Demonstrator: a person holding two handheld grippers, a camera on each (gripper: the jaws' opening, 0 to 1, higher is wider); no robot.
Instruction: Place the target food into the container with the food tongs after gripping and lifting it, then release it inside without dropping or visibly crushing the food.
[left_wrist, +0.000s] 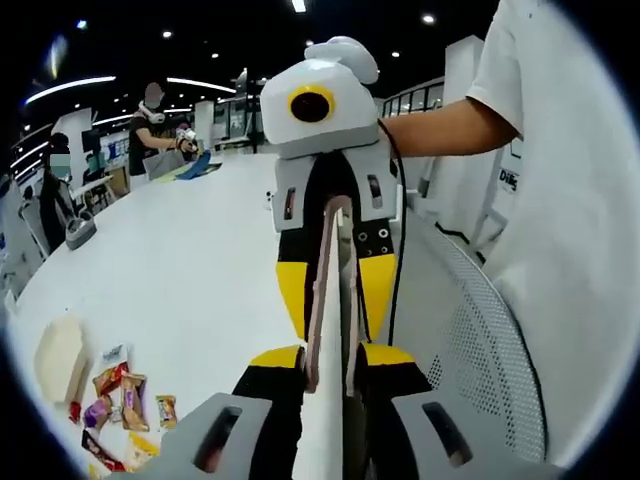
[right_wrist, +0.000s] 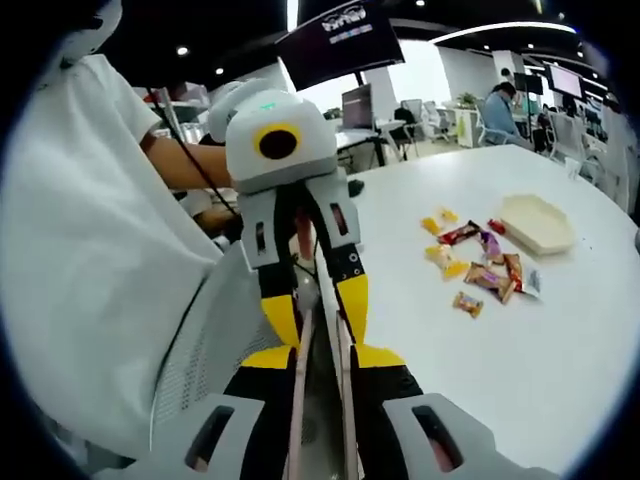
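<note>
The food tongs (left_wrist: 324, 290), two thin rose-coloured arms, run straight between my two grippers, which face each other tip to tip. My left gripper (left_wrist: 330, 365) rises from the bottom of the left gripper view, shut on the tongs. My right gripper (left_wrist: 333, 322) comes from above and is also shut on them. In the right gripper view the right gripper (right_wrist: 322, 362) holds the tongs (right_wrist: 300, 400) and the left gripper (right_wrist: 318, 330) stands opposite. Several wrapped snacks (left_wrist: 122, 398) (right_wrist: 482, 262) lie on the white table (left_wrist: 190, 260) beside a shallow beige container (left_wrist: 60, 360) (right_wrist: 535, 222).
A person in a white shirt (left_wrist: 570, 200) (right_wrist: 80, 250) holds both grippers above a white mesh chair (left_wrist: 480, 340) (right_wrist: 225, 345). Other people (left_wrist: 152, 125) stand at the table's far side. Desks and monitors (right_wrist: 355, 105) lie behind.
</note>
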